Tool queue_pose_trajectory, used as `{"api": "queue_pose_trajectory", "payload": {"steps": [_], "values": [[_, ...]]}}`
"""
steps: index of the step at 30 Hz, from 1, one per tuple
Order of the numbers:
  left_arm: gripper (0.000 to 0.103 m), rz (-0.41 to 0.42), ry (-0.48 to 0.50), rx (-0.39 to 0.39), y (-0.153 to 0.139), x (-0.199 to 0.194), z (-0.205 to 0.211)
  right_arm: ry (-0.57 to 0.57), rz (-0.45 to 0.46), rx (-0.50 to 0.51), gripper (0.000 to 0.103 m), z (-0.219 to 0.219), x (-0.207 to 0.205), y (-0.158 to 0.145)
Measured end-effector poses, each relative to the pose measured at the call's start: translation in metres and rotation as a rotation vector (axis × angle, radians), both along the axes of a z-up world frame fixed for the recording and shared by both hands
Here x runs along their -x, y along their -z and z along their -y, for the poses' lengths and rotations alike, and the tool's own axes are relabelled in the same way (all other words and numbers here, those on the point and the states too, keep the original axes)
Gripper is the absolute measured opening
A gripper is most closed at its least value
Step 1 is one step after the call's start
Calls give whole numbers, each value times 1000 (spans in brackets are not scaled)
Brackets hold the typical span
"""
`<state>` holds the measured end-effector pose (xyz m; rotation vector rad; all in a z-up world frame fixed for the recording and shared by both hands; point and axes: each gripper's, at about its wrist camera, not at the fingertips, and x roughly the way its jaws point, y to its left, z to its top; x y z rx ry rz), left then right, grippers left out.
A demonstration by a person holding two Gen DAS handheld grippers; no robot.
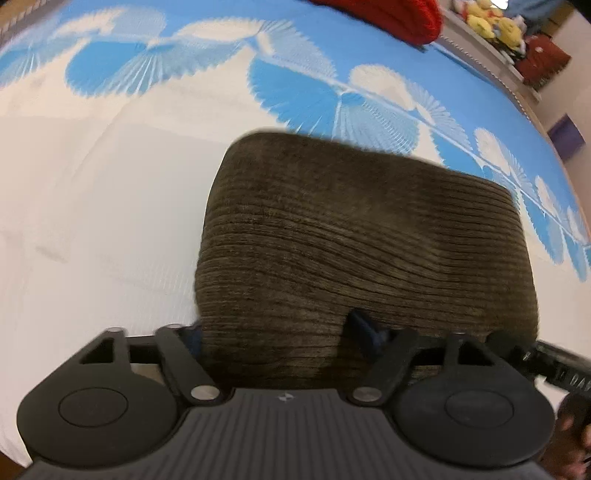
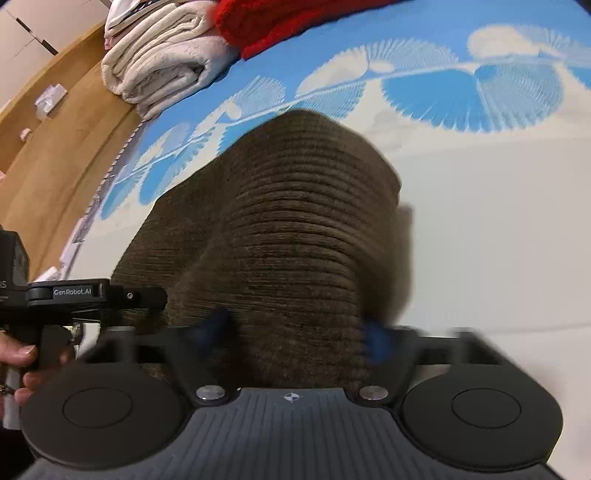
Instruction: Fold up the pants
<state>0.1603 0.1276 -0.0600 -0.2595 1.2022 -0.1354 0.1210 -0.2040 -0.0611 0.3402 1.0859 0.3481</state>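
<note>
The pants are brown corduroy, folded into a thick block on the white and blue bedsheet. My left gripper is at the block's near edge with its blue-tipped fingers spread wide around the cloth, open. In the right wrist view the same pants lie just ahead. My right gripper is open, its blurred blue fingertips on either side of the near fold. The left gripper's body shows at the left edge there.
A red garment lies at the bed's far edge, also in the right wrist view. Folded cream towels sit beside it. Plush toys stand on a shelf. A wooden floor lies beyond the bed.
</note>
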Motion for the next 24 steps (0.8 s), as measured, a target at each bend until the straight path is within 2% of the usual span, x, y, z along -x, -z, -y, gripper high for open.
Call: {"api": "queue_pose_trajectory", "payload": {"steps": [1, 2, 4, 7, 10, 12, 13, 14, 16, 18, 19, 21, 23, 24], "values": [[57, 17, 4, 1, -4, -2, 3, 8, 11, 3, 38, 2, -1, -3], [49, 25, 2, 8, -6, -4, 6, 17, 29, -1, 35, 4, -1, -8], [42, 33, -3, 53, -8, -9, 10, 27, 84, 9, 27, 8, -1, -23], [40, 46, 33, 84, -11, -16, 34, 25, 163, 64, 20, 17, -3, -50], [40, 76, 88, 93, -14, -21, 68, -12, 176, 119, 16, 42, -12, -76], [39, 95, 117, 116, -16, -25, 91, -38, 146, 148, 14, 64, -22, -87], [38, 105, 129, 125, -16, -26, 103, -60, 144, 185, 9, 75, -24, -92], [38, 118, 144, 128, -18, -28, 115, -76, 162, 234, 2, 87, -24, -97], [38, 162, 184, 120, -22, -30, 142, -71, 214, 282, 0, 116, -21, -108], [40, 189, 209, 55, -22, -31, 161, 6, 236, 239, 0, 147, -20, -118], [44, 180, 219, 28, -20, -32, 165, 76, 241, 229, 0, 165, -18, -118], [49, 117, 197, -18, -10, -36, 165, 235, 224, 234, 4, 195, -9, -105], [56, 73, 166, 7, -6, -39, 158, 316, 125, 252, 4, 210, -7, -91], [57, 63, 157, 31, -6, -39, 153, 348, 126, 232, 12, 213, -5, -91]]}}
